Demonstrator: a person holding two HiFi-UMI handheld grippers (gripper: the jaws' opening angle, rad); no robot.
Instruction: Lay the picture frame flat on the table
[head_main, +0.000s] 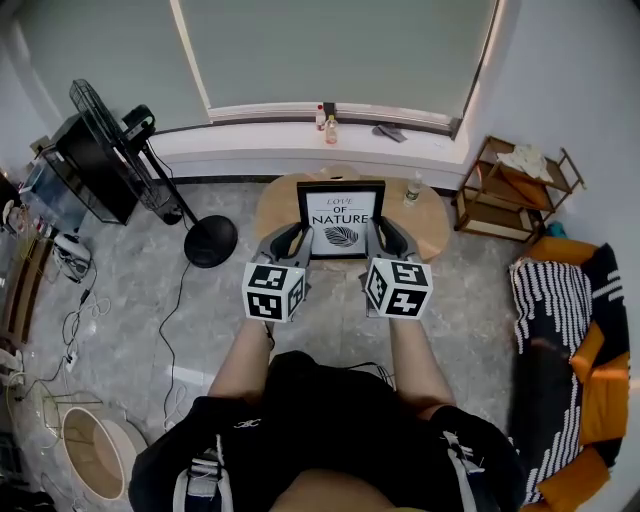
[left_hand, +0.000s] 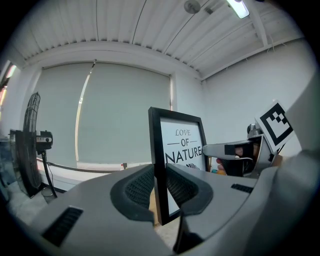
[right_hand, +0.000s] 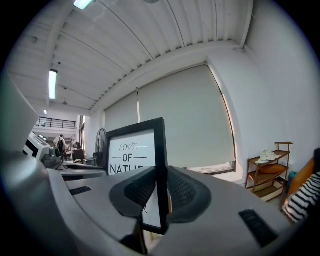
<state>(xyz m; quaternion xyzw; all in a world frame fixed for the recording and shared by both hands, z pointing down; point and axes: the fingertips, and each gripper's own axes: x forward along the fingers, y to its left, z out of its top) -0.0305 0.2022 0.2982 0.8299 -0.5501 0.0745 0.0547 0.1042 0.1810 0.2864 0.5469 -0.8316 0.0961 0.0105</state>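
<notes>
A black picture frame (head_main: 340, 219) with a white print stands upright on the small round wooden table (head_main: 435, 222). My left gripper (head_main: 296, 238) is shut on the frame's left edge (left_hand: 156, 165), whose black border sits pinched between the two dark pads. My right gripper (head_main: 384, 236) is shut on the frame's right edge (right_hand: 161, 170) in the same way. The left gripper view also shows the right gripper's arm (left_hand: 227, 150) reaching in past the frame's far side. The frame's foot and stand are hidden.
A small bottle (head_main: 411, 192) stands on the table at the frame's right. A black floor fan (head_main: 130, 150) is at the left, a wooden shelf rack (head_main: 512, 190) at the right, a striped and orange seat (head_main: 570, 330) at the far right. Bottles (head_main: 326, 124) stand on the windowsill.
</notes>
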